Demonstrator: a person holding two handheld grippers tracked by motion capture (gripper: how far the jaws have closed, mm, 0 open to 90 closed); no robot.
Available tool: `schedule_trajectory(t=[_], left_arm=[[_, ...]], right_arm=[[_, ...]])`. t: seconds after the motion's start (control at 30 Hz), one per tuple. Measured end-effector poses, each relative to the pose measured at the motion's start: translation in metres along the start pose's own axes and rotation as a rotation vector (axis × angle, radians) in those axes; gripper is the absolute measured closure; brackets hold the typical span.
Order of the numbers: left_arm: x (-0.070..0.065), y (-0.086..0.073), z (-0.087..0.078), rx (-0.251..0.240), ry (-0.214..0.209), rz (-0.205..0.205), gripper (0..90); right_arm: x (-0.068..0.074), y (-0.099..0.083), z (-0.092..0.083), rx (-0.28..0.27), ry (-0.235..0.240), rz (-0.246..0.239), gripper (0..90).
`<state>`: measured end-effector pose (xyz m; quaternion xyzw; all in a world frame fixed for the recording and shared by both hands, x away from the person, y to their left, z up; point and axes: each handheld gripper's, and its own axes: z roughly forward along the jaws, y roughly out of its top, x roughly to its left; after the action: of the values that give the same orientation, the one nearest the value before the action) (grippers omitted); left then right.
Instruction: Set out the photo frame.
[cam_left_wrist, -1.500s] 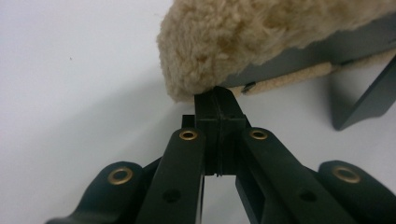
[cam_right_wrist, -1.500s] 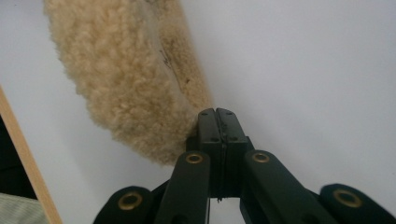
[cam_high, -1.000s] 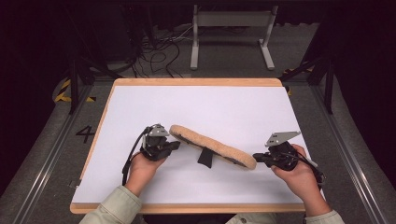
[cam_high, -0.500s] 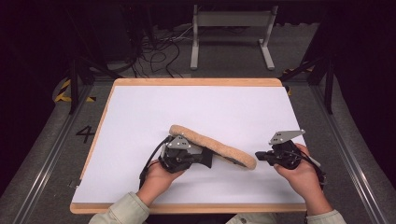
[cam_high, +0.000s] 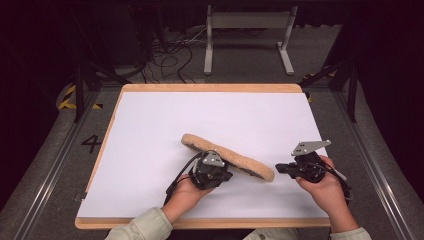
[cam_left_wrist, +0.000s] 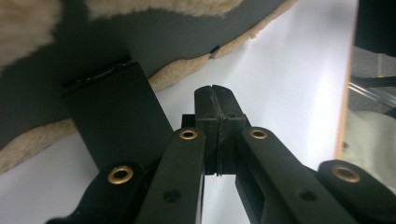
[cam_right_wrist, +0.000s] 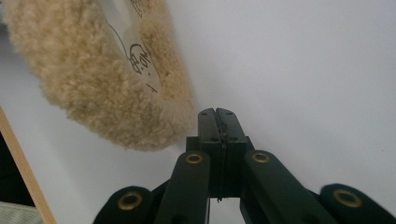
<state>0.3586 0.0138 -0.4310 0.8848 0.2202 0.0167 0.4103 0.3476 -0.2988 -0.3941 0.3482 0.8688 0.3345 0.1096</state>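
A long tan fleecy pad (cam_high: 235, 160) lies slantwise on the white board (cam_high: 150, 125), its right end low and near the front. Its underside (cam_left_wrist: 93, 37) is dark, and a black tab (cam_left_wrist: 116, 116) hangs from it. My left gripper (cam_high: 229, 176) sits against the pad's near side at its middle, jaws shut and empty, tips (cam_left_wrist: 215, 93) just right of the tab. My right gripper (cam_high: 278, 169) is level on the board, shut with nothing in it, pointing at the pad's right end. In the right gripper view, the gripper (cam_right_wrist: 217, 114) almost touches the fleece (cam_right_wrist: 93, 74), which carries a white label with writing.
The board has a wooden rim (cam_high: 200, 88). Behind the table stand a metal frame (cam_high: 247, 30) and loose cables (cam_high: 170, 55) on the floor. A painted 4 (cam_high: 91, 143) marks the grey surface left of the board.
My left hand slid to the right along the pad's near side, from its left end to its middle, and now covers the black tab from above. The right hand stayed put.
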Motion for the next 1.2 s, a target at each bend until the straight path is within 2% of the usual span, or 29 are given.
schedule_trajectory(t=[0.07,0.17,0.2,0.23,0.27,0.33,0.37,0.43,0.63,0.67,0.73,0.83,0.9,0.93,1.03,1.2], left_arm=[[-0.001,0.000,0.006,-0.004,0.018,-0.019,90.0],[-0.003,0.000,0.010,0.006,0.030,-0.018,90.0],[-0.006,0.000,0.015,0.031,0.037,-0.003,90.0],[-0.006,0.000,0.015,0.031,0.037,-0.003,90.0],[-0.009,0.000,0.018,0.043,0.065,0.001,90.0],[-0.008,0.000,0.019,0.038,0.072,-0.003,90.0],[-0.007,0.001,0.021,0.038,0.075,-0.024,90.0],[-0.005,0.001,0.023,0.040,0.087,-0.031,90.0],[-0.004,0.000,0.025,0.042,0.103,-0.017,90.0],[-0.006,0.000,0.025,0.049,0.127,0.012,90.0],[-0.007,0.000,0.025,0.051,0.137,0.021,90.0],[-0.006,0.000,0.023,0.049,0.148,0.022,90.0],[-0.001,-0.001,0.020,0.042,0.122,-0.014,90.0],[0.000,-0.001,0.020,0.039,0.119,-0.017,90.0],[0.000,-0.001,0.020,0.041,0.134,-0.006,90.0],[0.000,-0.002,0.018,0.043,0.127,-0.020,90.0]], right_arm=[[0.000,-0.001,0.000,0.000,-0.001,-0.001,90.0],[0.000,-0.001,-0.001,-0.001,-0.002,0.001,90.0],[0.000,-0.002,-0.001,-0.001,-0.003,0.001,90.0],[0.000,-0.002,-0.001,0.000,-0.003,0.002,90.0],[0.000,-0.002,-0.001,0.001,-0.001,0.000,90.0],[0.000,-0.002,0.000,0.004,0.002,-0.001,90.0],[0.000,-0.001,0.001,0.004,0.002,0.000,90.0],[0.001,-0.001,0.002,0.007,0.004,-0.002,90.0],[0.001,-0.001,0.004,0.011,0.005,-0.005,90.0],[0.001,-0.001,0.003,0.010,0.005,-0.006,90.0],[0.001,-0.001,0.002,0.008,0.004,-0.006,90.0],[0.000,-0.001,0.000,0.001,0.001,-0.006,90.0],[0.001,-0.001,0.000,0.001,0.002,-0.007,90.0],[0.001,0.000,0.001,0.002,0.002,-0.006,90.0],[0.001,0.000,0.002,0.005,0.008,-0.011,90.0],[0.004,0.002,0.006,0.010,0.014,-0.018,90.0]])
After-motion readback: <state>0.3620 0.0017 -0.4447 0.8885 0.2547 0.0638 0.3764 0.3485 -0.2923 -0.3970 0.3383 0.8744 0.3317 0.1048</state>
